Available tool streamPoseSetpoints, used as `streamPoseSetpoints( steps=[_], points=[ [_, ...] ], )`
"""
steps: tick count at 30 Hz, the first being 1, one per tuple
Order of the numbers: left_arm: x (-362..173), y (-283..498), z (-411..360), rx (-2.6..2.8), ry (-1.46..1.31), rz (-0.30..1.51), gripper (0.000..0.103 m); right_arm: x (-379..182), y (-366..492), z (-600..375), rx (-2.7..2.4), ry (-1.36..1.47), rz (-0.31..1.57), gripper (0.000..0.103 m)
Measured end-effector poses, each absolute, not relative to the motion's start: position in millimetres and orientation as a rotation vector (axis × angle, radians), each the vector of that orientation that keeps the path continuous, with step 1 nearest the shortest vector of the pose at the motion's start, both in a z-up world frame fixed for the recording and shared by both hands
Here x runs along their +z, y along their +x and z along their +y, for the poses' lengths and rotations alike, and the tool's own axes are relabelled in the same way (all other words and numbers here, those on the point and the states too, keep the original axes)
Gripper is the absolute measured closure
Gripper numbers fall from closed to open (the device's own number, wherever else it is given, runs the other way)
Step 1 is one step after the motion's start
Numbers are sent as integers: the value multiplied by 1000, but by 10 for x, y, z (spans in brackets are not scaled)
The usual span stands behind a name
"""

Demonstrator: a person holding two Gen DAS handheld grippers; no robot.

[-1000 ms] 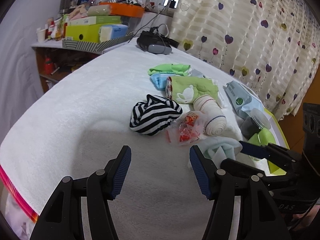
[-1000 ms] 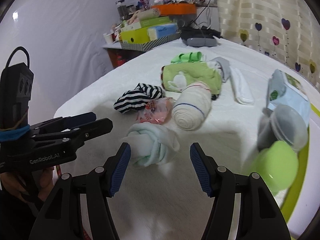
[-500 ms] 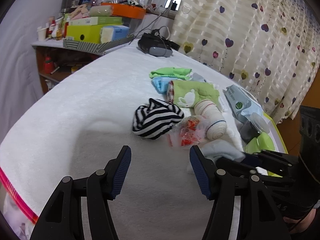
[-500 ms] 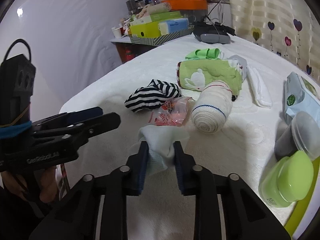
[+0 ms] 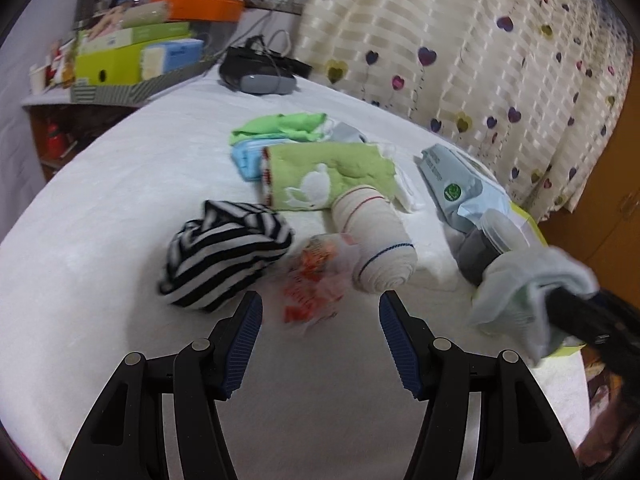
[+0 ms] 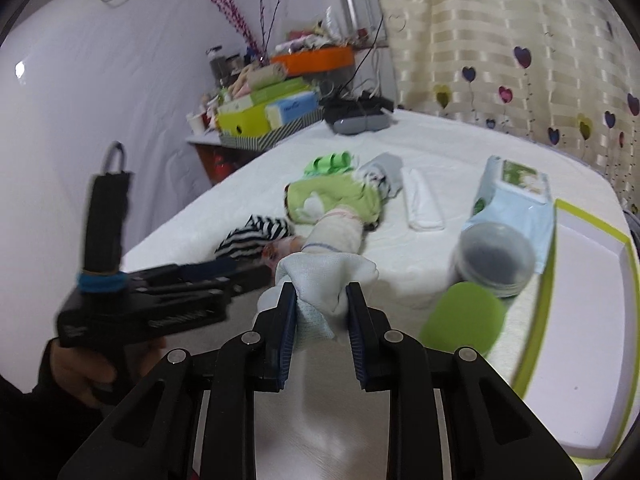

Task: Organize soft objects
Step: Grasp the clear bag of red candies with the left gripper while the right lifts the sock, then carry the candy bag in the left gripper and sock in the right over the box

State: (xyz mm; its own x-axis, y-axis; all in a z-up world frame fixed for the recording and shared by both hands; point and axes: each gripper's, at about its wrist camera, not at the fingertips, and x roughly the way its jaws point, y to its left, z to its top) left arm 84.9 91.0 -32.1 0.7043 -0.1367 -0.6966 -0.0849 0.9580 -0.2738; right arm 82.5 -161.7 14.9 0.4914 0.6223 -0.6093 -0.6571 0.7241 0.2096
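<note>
A: The jaws of the right gripper (image 6: pixel 321 311) are pinching the pale cloth (image 6: pixel 325 280); it bunches up between them and is lifted off the bed (image 6: pixel 452 148). Those of the left gripper (image 5: pixel 320 340) are spread wide, with nothing between them.

B: So where does the cloth sit against the rest?

A: In the left view it hangs at the far right, over the jars (image 5: pixel 486 240), well right of the left jaws. In the right view the green lid (image 6: pixel 464 316) and the tray (image 6: pixel 548 300) lie just right of it.

B: And if the cloth goes to the tray?

A: Then the move is rightward and a little farther out, I think. The right hand already has it and is the nearer one. The jars stand between cloth and tray, so it probably needs to pass over them.

B: What's left for the left side?

A: The snack bag (image 5: pixel 316 280) lies straight ahead of the open jaws, near. The striped bundle (image 5: pixel 226 252) is ahead and left, the sock roll (image 5: pixel 380 246) ahead and right. The roll's long axis runs from near to far, leaning left, so the jaws would span it crosswise.

B: Which arm is nearer those?

A: The left, clearly.
</note>
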Motion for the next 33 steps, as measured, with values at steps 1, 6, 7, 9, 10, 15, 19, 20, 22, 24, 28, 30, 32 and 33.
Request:
streamPoseSetpoints(
  steps=[1,6,7,9,10,15,19,20,22,24,28,30,32,33],
  points=[
    [-336,890,881,-30,-287,795,42,172,831,-1637,775,-50,711,78],
    [-429,1041,828,8,-247,835,60,254,861,-1712,769,-38,684,78],
    [-433,1049,831,14,-241,835,65,256,855,-1727,770,-37,683,78],
    [-434,1068,837,19,-234,838,71,267,865,-1739,770,-34,678,78],
    [-436,1074,837,20,-230,841,72,276,873,-1744,770,-31,676,78],
    [-401,1032,844,28,-228,831,78,272,862,-1769,769,-27,675,78],
    [-308,910,854,32,-239,802,80,297,836,-1803,764,-19,665,78],
    [-276,867,847,32,-240,794,80,305,825,-1812,762,-16,662,78],
    [-217,792,817,31,-234,779,80,310,792,-1831,760,-13,656,78],
    [-152,707,787,20,-240,764,80,325,765,-1841,760,-10,652,78],
    [-32,554,719,2,-240,734,80,330,696,-1873,754,-8,640,78],
    [31,491,678,-4,-237,717,80,337,668,-1904,748,-1,635,78],
    [103,444,631,-13,-236,701,80,346,648,-1934,743,5,630,78],
    [131,425,611,-15,-233,693,80,353,635,-1955,739,7,627,78]
  ],
)
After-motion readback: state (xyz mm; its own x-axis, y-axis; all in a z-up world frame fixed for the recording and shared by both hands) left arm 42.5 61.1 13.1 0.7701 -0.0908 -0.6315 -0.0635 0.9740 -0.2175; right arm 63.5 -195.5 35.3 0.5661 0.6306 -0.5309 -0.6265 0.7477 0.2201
